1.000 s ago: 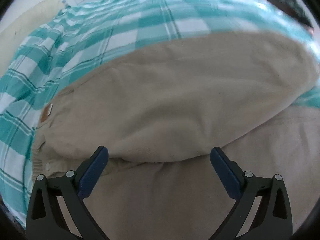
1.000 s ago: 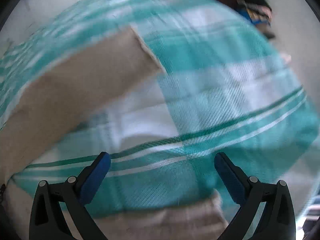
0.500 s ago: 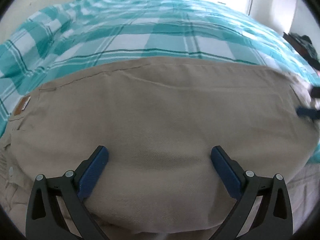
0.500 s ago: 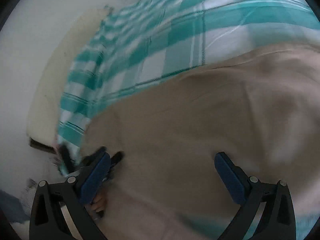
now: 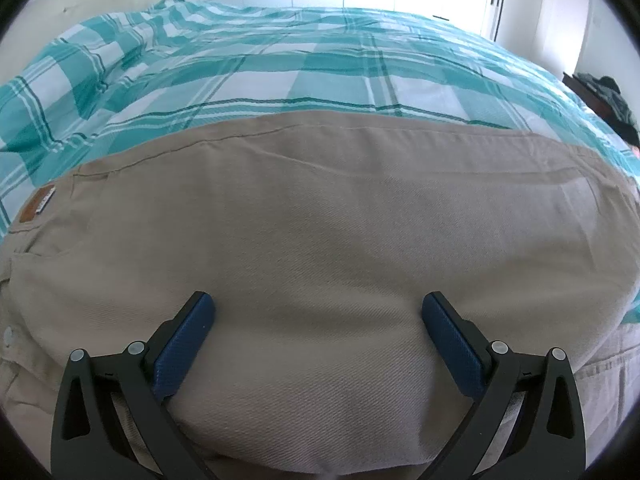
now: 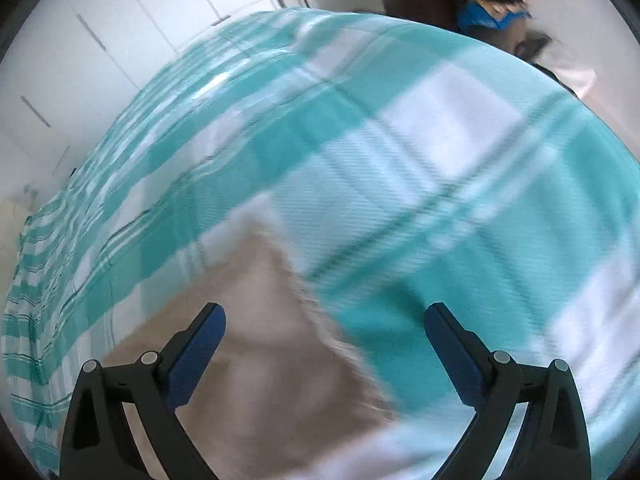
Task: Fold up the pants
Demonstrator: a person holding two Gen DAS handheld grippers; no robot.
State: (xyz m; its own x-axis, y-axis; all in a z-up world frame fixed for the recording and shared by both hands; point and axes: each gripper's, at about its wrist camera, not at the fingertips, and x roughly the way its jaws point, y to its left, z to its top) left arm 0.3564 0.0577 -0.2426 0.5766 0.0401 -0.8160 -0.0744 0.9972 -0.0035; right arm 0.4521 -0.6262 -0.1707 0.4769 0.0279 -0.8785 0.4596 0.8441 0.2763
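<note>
Pants (image 5: 320, 248) in beige twill lay flat on the teal-and-white checked bedspread (image 5: 280, 80), their long axis running left to right across the left wrist view, with the waistband end at the left. The left gripper (image 5: 318, 320) hung directly over the middle of the folded cloth, its blue-padded jaws spread wide and holding nothing. The right gripper (image 6: 326, 330) was likewise spread and empty; its view was blurred, but a beige corner of the pants (image 6: 256, 340) showed below and between its fingers, with bedspread (image 6: 440, 180) beyond. That placed the right gripper at one end of the garment and the left over its middle, so the left seemed better placed for smoothing or pinning, the right for lifting an end across. A small tan patch label (image 5: 38, 209) sat at the waistband, with a pale strip on it; any writing there was too small to read. No other lettering was visible.
</note>
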